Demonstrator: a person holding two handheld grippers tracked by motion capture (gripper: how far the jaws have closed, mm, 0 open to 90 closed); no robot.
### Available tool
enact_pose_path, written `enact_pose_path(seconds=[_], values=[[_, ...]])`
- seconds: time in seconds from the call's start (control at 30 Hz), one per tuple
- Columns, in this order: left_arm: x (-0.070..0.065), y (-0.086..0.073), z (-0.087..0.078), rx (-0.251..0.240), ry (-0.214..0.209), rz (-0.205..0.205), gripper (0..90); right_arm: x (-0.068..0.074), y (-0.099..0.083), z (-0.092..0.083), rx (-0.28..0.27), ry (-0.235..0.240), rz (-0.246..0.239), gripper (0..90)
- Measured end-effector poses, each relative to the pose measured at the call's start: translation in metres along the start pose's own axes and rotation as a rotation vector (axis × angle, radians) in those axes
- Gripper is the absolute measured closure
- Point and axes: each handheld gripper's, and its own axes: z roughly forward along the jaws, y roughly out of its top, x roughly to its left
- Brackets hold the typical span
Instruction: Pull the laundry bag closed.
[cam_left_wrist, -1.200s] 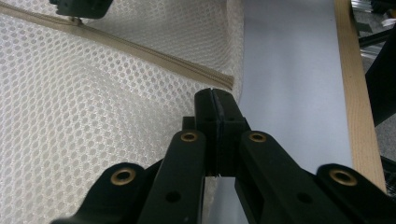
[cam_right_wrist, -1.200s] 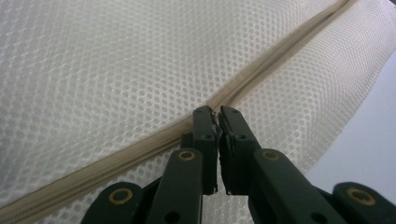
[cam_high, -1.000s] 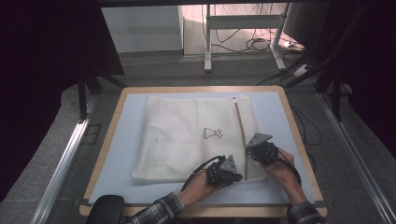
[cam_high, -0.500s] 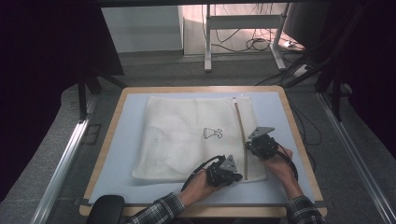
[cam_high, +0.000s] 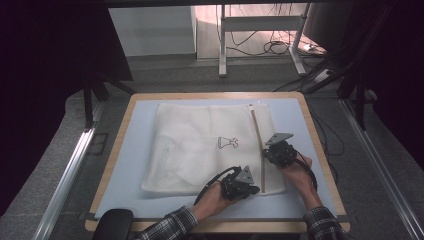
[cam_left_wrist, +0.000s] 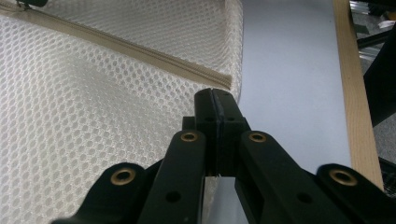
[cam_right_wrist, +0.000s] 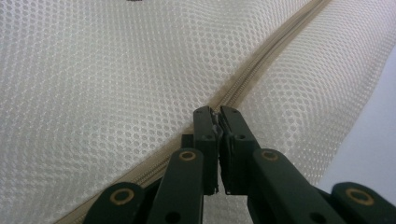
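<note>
- White mesh laundry bag (cam_high: 205, 150) lies flat on the pale blue tabletop (cam_high: 300, 120), its beige zipper (cam_high: 258, 145) running along the right side.
- My left tool (cam_left_wrist: 215, 95) is pressed together, pinching the bag's near corner by the zipper end.
- My right tool (cam_right_wrist: 215, 113) is clamped on the zipper line; it looks like the small slider tab sits between its tips.
- I judge the slide goes best with the left anchoring taut and the right pulling straight along the teeth, low, without lifting mesh.
</note>
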Motion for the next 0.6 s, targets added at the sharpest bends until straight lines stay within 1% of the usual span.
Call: enact_pose_path(seconds=[0.13, 0.37, 0.47, 0.6], values=[[0.000, 0.000, 0.000, 0.000, 0.000, -0.001, 90.0, -0.003, 0.002, 0.002, 0.000, -0.003, -0.003, 85.5], [0.000, 0.000, 0.000, 0.000, -0.001, 0.000, 90.0, -0.008, 0.006, 0.006, -0.004, -0.009, 0.007, 85.3], [0.000, 0.000, 0.000, 0.000, -0.001, 0.001, 90.0, -0.011, 0.008, 0.008, -0.004, -0.018, 0.000, 85.3], [0.000, 0.000, 0.000, -0.001, 0.000, 0.001, 90.0, -0.014, 0.012, 0.011, -0.005, -0.018, 0.014, 85.3]])
